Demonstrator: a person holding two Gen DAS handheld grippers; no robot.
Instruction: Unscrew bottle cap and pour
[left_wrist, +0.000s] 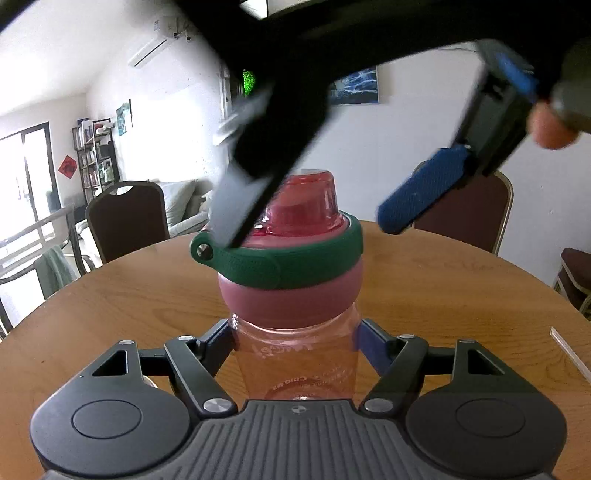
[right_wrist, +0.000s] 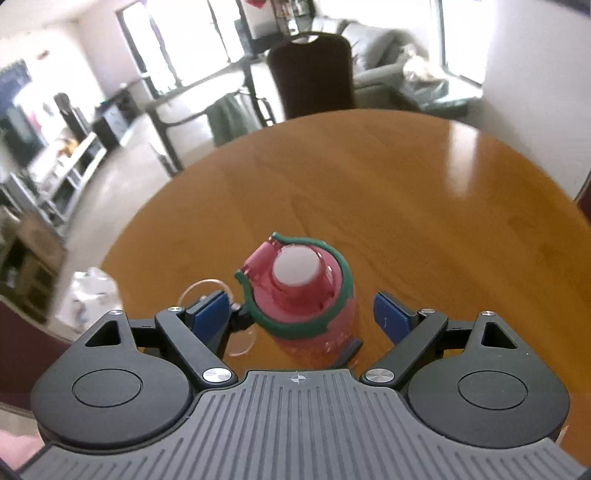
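Observation:
A pink translucent bottle (left_wrist: 295, 365) stands upright on the round wooden table (left_wrist: 443, 280). Its pink screw cap (left_wrist: 303, 206) carries a green strap ring (left_wrist: 280, 266). My left gripper (left_wrist: 295, 339) is shut on the bottle's body just below the cap. Above the cap hangs my right gripper (left_wrist: 317, 210), open, blurred, one blue pad (left_wrist: 417, 192) off to the right. From above, in the right wrist view, the cap (right_wrist: 295, 273) lies between the spread fingers of the right gripper (right_wrist: 301, 314), with neither pad touching it.
A clear glass (right_wrist: 242, 341) stands on the table left of the bottle, partly behind my right gripper's left finger. Dark chairs (left_wrist: 125, 218) (left_wrist: 469, 218) (right_wrist: 314, 74) ring the table's far edge. A clear strip (left_wrist: 569, 354) lies at the right.

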